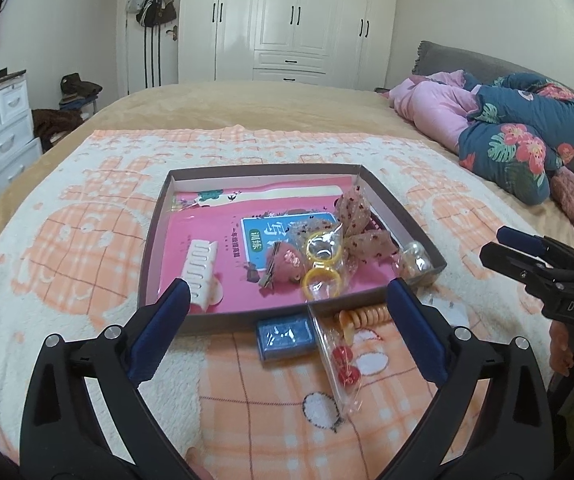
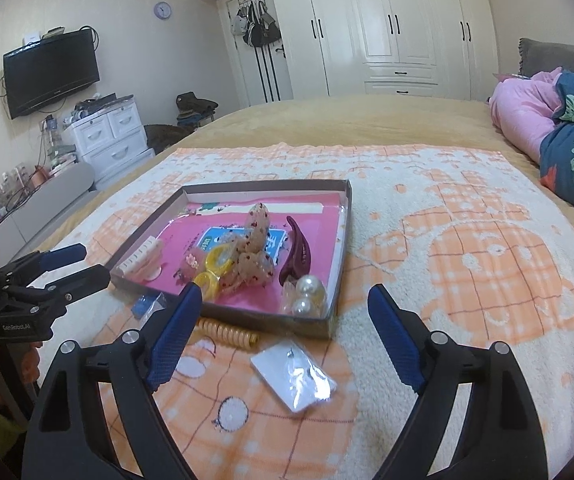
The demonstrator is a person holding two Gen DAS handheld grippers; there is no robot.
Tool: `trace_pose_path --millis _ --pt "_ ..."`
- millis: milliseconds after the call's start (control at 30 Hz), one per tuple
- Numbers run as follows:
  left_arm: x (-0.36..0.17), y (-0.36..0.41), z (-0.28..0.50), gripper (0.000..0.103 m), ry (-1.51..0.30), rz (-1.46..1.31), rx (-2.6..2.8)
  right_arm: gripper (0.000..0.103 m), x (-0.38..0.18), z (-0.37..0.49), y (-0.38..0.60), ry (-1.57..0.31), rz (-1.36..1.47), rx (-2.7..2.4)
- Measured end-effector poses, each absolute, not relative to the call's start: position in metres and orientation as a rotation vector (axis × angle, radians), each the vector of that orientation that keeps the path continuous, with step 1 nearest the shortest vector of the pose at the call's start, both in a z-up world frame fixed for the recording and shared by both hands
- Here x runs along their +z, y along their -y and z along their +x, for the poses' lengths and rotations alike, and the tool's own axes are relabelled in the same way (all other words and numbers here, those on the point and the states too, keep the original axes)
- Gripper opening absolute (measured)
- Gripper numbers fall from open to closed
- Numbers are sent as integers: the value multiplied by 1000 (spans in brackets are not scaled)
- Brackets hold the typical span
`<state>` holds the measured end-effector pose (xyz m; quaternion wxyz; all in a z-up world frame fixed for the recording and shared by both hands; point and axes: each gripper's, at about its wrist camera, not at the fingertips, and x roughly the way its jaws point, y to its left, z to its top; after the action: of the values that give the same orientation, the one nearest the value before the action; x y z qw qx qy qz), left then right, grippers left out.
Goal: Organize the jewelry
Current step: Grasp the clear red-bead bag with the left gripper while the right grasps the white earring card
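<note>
A shallow brown-rimmed box (image 1: 263, 170) with a pink liner lies on the towel. It holds a white hair claw (image 1: 201, 270), a pink strawberry clip (image 1: 285, 264), bagged yellow rings (image 1: 321, 268), a spotted bow (image 1: 357, 216), pearls (image 1: 417, 262) and a dark red clip (image 2: 299, 252). In front of the box lie a small blue box (image 1: 285, 336), an orange coil tie (image 1: 363, 316), a bag of red beads (image 1: 343, 364) and a bagged white earring card (image 2: 293, 374). My left gripper (image 1: 289, 288) hovers open over the box's near edge. My right gripper (image 2: 285, 292) is open above the near right corner. Both are empty.
An orange-and-white checked towel (image 2: 467, 248) covers the tan bed. Folded pink and floral bedding (image 1: 507, 136) is piled at the right. White drawers (image 2: 107, 136) and a wall television (image 2: 51, 74) stand off the bed's left side, with wardrobes behind.
</note>
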<state>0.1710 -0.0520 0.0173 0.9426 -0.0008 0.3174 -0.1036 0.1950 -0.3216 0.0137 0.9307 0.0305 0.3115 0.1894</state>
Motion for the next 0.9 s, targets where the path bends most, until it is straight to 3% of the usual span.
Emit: trace_pose_path --millis 900 --pt "-5 43 144 91 -689 21 -232 83 -6 154 304 -679 -1 413"
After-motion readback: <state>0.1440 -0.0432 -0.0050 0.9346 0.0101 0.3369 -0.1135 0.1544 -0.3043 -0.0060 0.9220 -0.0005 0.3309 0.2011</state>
